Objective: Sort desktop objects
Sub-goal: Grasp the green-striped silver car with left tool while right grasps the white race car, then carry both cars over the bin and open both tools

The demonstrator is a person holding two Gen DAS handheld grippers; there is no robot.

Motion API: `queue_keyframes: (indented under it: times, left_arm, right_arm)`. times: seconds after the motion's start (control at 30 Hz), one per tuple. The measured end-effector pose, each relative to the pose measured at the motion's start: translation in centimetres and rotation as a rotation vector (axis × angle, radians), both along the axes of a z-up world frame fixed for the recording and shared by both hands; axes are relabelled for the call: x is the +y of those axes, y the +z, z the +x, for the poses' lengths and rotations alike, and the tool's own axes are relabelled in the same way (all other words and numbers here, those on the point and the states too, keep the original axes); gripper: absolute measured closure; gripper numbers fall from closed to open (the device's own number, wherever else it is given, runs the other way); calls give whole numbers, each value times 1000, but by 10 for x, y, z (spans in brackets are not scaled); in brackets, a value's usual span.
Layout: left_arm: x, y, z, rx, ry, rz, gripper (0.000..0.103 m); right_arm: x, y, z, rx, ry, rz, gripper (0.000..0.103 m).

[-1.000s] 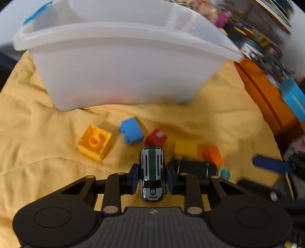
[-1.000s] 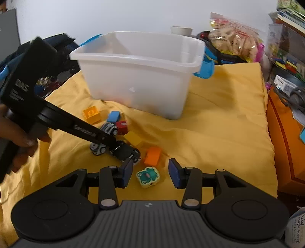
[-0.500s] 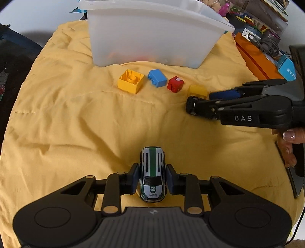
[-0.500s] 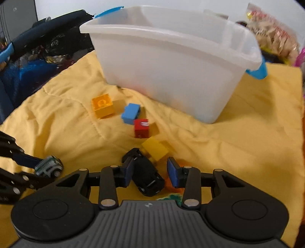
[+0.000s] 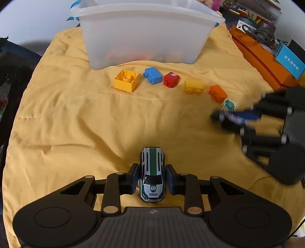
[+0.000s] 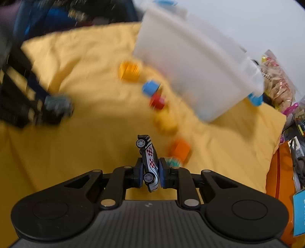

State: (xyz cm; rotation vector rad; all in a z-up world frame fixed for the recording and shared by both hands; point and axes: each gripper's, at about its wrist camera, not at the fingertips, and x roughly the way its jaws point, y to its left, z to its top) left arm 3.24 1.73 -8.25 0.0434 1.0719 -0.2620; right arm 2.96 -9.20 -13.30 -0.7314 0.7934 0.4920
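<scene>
My left gripper (image 5: 152, 178) is shut on a silver toy car with a green stripe (image 5: 152, 171), held over the yellow cloth (image 5: 76, 124). My right gripper (image 6: 151, 172) is shut on a dark toy car with a red-white checker pattern (image 6: 149, 162), tipped on its side; it shows blurred at the right of the left wrist view (image 5: 234, 117). A row of bricks lies before the white bin (image 5: 144, 32): yellow open brick (image 5: 126, 80), blue brick (image 5: 153, 75), red brick (image 5: 171, 79), yellow brick (image 5: 193, 86), orange brick (image 5: 217, 93). A small teal-faced block (image 5: 228, 104) lies beside the orange brick.
An orange box (image 5: 261, 57) with cables and a blue carton (image 5: 289, 63) stands at the right. Dark bags lie off the cloth's left edge (image 6: 57, 17). A snack bag (image 6: 276, 76) sits behind the bin. The right wrist view is motion-blurred.
My right gripper has closed on the dark car and lifted it, swinging right and back. My left gripper, still holding the striped car, has drawn back a little from the bin.
</scene>
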Motion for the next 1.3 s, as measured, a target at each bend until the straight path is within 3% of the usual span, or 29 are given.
queue_keyframes:
  times: [0.07,0.13,0.17,0.37,0.4,0.43,0.6,0.77,0.93,1.07,1.17,1.3]
  left_arm:
    - [0,0,-3,1,2,1,65]
    - [1,1,-7,3,-2,-5,61]
    - [1,1,-9,2,-5,-4,60]
    - [2,-2,-13,-34,-12,-6,60]
    - [3,-2,-12,-40,-9,-12,61]
    - [4,-2,-11,-43,-4,-16,69]
    - [8,5,-9,-28,6,-46,70]
    - [10,49,9,-130,5,-72,70]
    - [13,108,56,-281,2,-64,70]
    - [15,141,98,-357,-3,-83,70]
    - [11,154,126,-401,-10,-48,70]
    - [12,148,162,-380,36,-29,70]
  right_arm:
    - [-2,-1,-12,2,3,20,75]
    - [-6,7,-22,26,12,90,56]
    - [-10,11,-25,49,7,140,54]
    - [-29,11,-9,125,-126,300,53]
    - [-31,7,-4,137,-140,312,54]
    - [-33,2,-2,153,-156,326,55]
    - [-42,4,-6,201,-185,395,58]
    - [-44,35,3,136,-186,442,57]
    - [-40,90,36,8,-183,513,57]
    - [-36,127,74,-60,-198,581,57]
    - [-32,144,105,-100,-215,594,57]
    - [-24,147,142,-128,-246,577,57]
